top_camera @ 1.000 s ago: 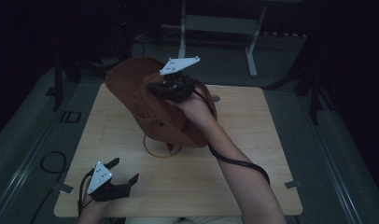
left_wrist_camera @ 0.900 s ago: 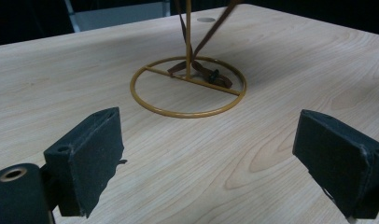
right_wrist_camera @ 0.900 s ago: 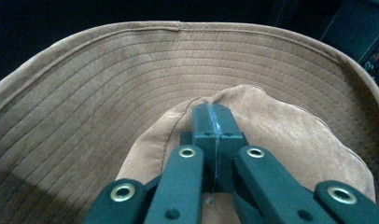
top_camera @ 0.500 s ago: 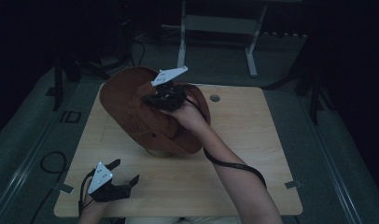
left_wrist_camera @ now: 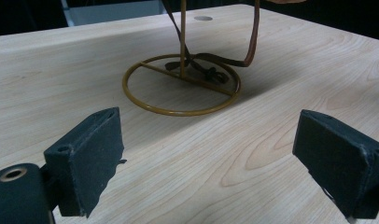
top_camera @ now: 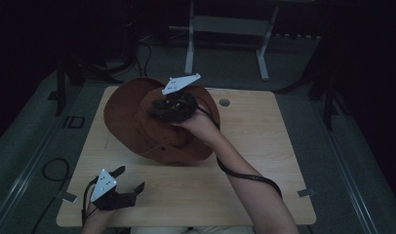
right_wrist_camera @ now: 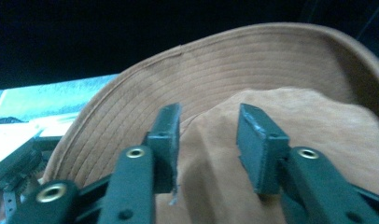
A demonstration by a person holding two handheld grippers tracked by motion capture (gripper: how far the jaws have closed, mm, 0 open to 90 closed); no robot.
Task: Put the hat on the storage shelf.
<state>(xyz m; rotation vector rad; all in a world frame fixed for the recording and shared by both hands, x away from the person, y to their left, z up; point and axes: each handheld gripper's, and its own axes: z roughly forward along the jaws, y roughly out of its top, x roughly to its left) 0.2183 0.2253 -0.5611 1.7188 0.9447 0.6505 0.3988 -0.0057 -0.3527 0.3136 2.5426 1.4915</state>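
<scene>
- Resting over the far-left part of the table [top_camera: 264, 161], a brown hat [top_camera: 132, 114] is seen tilted, its wide brim raised toward the far left and its crown turned toward the person.
- The hat is made of soft, suede-like brown cloth; rows of stitching are seen running around the brim [right_wrist_camera: 145, 98] in the right gripper view, and the crown [right_wrist_camera: 309, 121] is creased and slumped.
- The right gripper [top_camera: 159, 111] is held at the crown; its two black jaws are parted by a narrow gap with a fold of crown cloth lying between them, but whether the cloth is actually pinched cannot be told.
- A grey three-cornered plate [top_camera: 180, 83] is carried on top of that gripper, and a black cable [top_camera: 245, 176] is trailed along the forearm.
- Beneath the hat, a thin yellow wire stand [left_wrist_camera: 182, 84] is seen in the left gripper view: a flat ring base crossed by a bar, with a slim upright post rising from it.
- A narrow brown strap [left_wrist_camera: 250, 42] hangs down beside the post and ends knotted inside the ring.
- The left gripper [left_wrist_camera: 208, 158] is held low at the near-left edge, jaws spread wide with nothing between them.
- The tabletop is of pale wood with visible grain and rounded corners.
</scene>
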